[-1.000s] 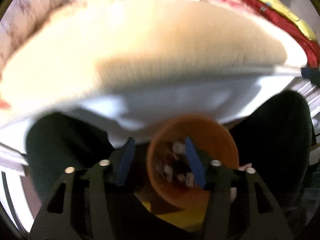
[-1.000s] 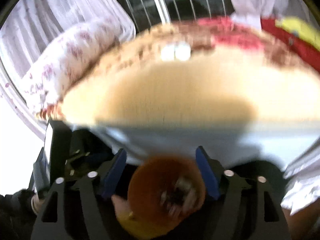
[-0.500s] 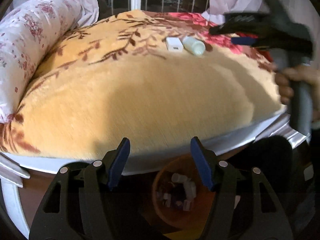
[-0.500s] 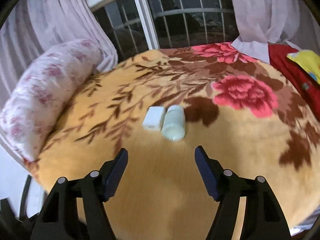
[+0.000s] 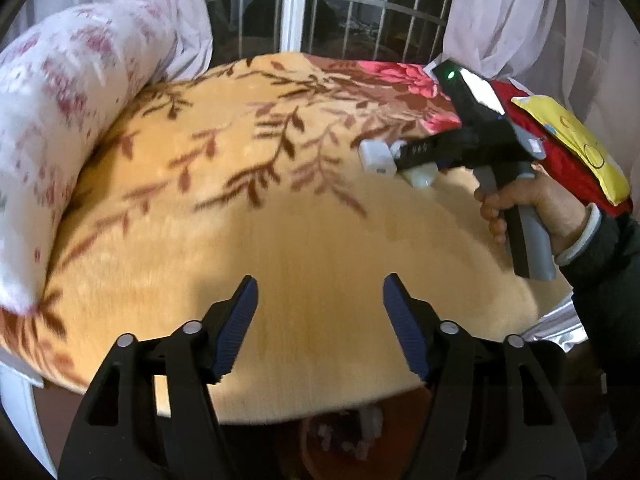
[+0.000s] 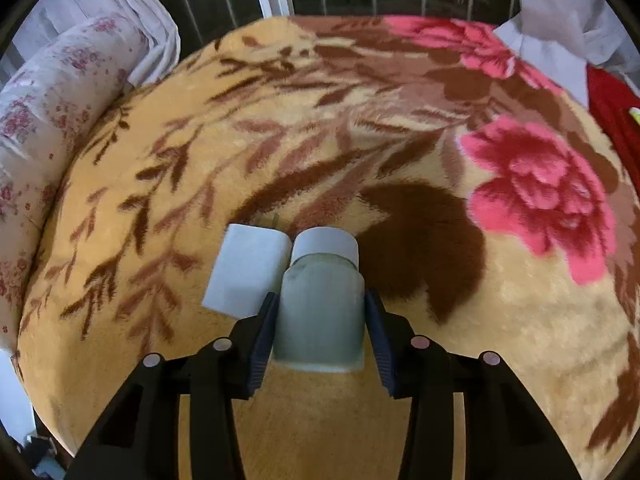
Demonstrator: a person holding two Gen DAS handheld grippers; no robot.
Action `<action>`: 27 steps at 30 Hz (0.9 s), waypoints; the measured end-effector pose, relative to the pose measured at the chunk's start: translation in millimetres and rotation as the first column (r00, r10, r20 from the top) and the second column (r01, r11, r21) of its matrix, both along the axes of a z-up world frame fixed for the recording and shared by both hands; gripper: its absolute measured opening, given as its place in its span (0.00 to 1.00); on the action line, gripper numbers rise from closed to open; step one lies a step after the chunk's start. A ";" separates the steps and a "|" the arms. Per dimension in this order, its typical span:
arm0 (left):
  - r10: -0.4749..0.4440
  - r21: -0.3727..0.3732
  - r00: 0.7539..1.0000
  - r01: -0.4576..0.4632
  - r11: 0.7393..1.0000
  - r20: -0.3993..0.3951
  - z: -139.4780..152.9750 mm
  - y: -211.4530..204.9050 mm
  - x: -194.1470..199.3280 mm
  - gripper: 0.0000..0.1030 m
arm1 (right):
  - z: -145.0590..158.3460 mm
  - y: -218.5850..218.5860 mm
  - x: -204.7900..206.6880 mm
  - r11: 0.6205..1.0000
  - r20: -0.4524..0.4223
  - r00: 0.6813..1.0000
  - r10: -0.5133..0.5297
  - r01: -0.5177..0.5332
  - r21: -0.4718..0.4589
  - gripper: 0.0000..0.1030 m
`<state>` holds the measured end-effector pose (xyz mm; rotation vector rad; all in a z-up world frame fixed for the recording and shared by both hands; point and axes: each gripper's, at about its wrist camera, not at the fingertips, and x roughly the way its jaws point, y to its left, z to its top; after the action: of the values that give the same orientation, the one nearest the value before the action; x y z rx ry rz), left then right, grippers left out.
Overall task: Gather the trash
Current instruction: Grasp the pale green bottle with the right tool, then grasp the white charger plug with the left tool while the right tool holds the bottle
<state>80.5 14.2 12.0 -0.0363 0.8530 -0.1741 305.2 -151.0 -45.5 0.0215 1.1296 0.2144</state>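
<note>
Fingers: right (image 6: 320,312) clamp bottle (image 6: 320,312) | left (image 5: 320,312) apart | bin (image 5: 344,448) mostly hidden

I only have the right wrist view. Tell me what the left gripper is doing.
Observer: The left gripper is open and empty, over the near part of the orange blanket.
Operator: Give me the bin's position.
Observer: A reddish-brown bin sits below the bed's near edge, under the left gripper, with pale scraps inside.
Operator: Describe my gripper from outside.
Observer: The right hand holds the right gripper low over the blanket. Its fingers hide most of the bottle, which lies beside the white box.
</note>
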 end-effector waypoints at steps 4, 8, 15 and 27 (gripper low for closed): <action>-0.001 0.011 1.000 0.001 1.000 0.007 1.7 -7.0 25.0 0.66 | -6.2 -2.2 -1.6 1.000 0.010 1.000 0.007 -0.007 0.009 0.40; 0.019 0.014 1.000 -0.019 1.000 -0.016 -1.8 -12.8 55.5 0.66 | -0.6 -11.8 -16.8 0.999 0.076 0.997 0.000 -0.003 0.040 0.40; 0.003 0.056 0.998 0.001 0.998 -0.067 -18.5 -48.0 119.7 0.66 | 24.7 -61.5 -52.9 0.979 0.170 0.981 -0.089 0.054 0.198 0.40; -0.004 0.086 0.985 0.019 0.996 -0.170 -65.3 -116.5 218.4 0.61 | 45.6 -123.4 -113.3 0.968 0.298 0.937 -0.184 0.120 0.219 0.40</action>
<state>299.0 -102.3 -53.3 0.0366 1.0304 -0.1454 191.9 -274.4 0.2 0.2435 0.7781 0.1825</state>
